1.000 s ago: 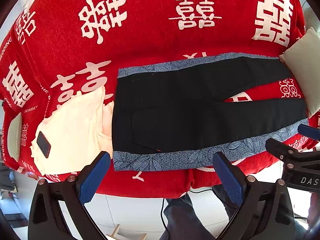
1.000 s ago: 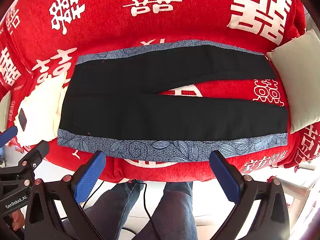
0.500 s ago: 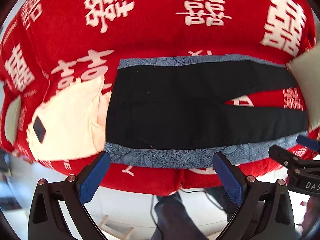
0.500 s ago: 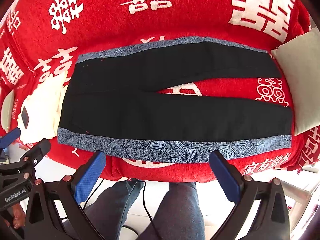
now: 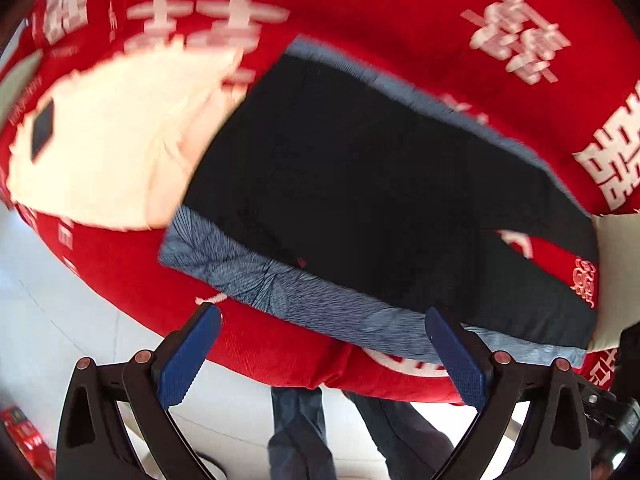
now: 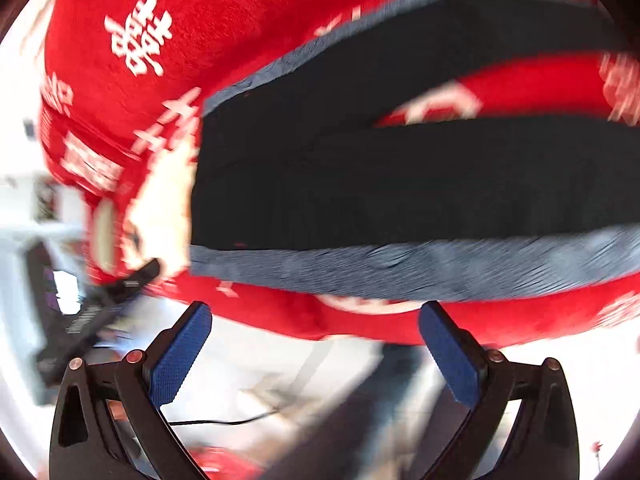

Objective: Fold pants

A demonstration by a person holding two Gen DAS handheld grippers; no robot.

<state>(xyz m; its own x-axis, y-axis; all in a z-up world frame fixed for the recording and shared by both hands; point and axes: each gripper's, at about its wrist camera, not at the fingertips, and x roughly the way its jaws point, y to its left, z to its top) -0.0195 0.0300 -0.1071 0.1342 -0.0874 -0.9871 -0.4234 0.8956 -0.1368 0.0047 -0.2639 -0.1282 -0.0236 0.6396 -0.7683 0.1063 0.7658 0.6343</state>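
Black pants (image 5: 360, 184) with blue-grey leaf-print side stripes (image 5: 280, 288) lie flat on a red blanket (image 5: 400, 12), waist at the left, legs running right. They also show in the right wrist view (image 6: 400, 184), blurred. My left gripper (image 5: 326, 356) is open and empty, just in front of the near stripe by the waist. My right gripper (image 6: 316, 352) is open and empty, in front of the bed edge below the near stripe (image 6: 400, 268). Neither touches the cloth.
A cream folded cloth (image 5: 108, 140) with a dark phone (image 5: 42, 130) on it lies left of the waist. A cream pillow (image 5: 618, 280) sits at the leg ends. The person's legs (image 5: 304, 432) stand below the bed edge over white floor.
Both grippers have swung and tilted toward the pants' waist end; both views are now rotated and motion-blurred. The pants have not moved. Both grippers stay open.
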